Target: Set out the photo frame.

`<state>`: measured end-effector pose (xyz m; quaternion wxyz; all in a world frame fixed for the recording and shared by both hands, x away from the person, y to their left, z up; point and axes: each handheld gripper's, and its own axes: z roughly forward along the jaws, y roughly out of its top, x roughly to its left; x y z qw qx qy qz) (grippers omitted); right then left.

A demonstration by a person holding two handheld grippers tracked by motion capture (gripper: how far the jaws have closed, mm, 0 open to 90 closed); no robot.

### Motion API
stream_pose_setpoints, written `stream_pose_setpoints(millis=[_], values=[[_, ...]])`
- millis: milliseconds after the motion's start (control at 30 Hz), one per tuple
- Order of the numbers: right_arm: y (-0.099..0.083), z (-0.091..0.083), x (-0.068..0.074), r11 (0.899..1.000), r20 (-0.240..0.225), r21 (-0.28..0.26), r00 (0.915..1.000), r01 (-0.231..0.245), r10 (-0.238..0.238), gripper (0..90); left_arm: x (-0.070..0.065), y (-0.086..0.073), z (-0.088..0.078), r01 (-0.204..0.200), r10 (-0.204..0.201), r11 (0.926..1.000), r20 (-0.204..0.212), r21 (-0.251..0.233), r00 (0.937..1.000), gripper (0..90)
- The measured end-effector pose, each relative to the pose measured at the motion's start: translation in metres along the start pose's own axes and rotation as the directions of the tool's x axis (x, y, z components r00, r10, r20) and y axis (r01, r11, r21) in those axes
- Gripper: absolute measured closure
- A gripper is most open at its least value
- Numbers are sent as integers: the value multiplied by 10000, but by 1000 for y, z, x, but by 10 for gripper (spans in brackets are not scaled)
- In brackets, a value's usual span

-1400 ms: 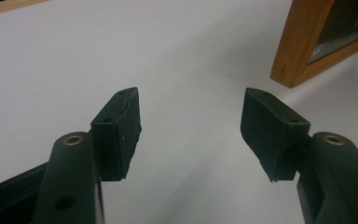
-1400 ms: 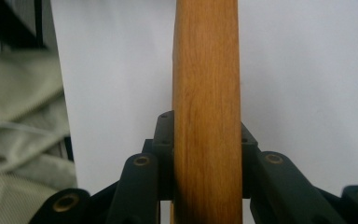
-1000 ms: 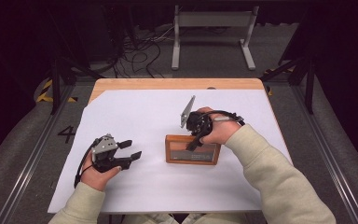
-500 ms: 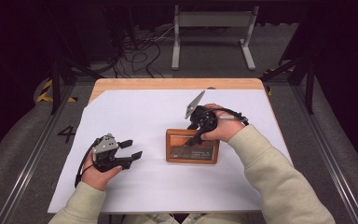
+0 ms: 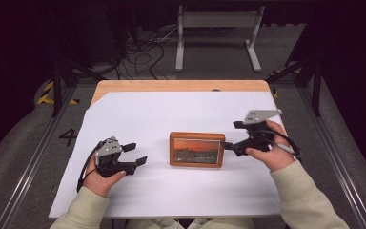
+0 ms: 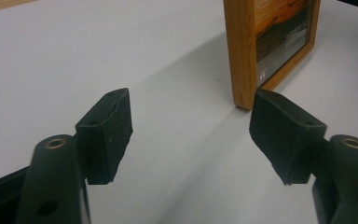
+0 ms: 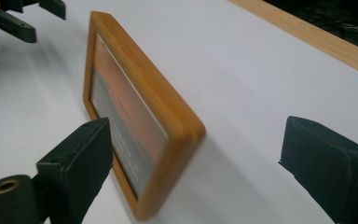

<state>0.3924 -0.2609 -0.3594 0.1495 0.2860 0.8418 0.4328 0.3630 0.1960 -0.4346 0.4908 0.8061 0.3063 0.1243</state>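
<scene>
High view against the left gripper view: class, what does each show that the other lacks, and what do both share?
High view alone: both hands, the right gripper open beside the frame's right end, the left gripper open, the wooden table edge, floor cables and a metal stand. Left gripper view alone: the frame's side edge close up, seen between its own spread jaws. Shared: the wooden picture frame lying on the white sheet.

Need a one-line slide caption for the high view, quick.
Open left gripper and open right gripper flank a wooden-framed sunset picture.
</scene>
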Motion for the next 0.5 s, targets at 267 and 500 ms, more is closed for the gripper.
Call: stream_pose_setpoints(millis=[267, 500], values=[[-76, -18, -9, 9870, 1127, -928, 9836, -1310, 1412, 80, 0, -2, -4, 155, -157, 9997, -117, -198, 9998, 245], [-91, -18, -12, 9839, 1216, -1113, 9807, -1398, 1531, 70, 2, -2, -5, 181, -183, 9993, -55, -317, 9998, 232]])
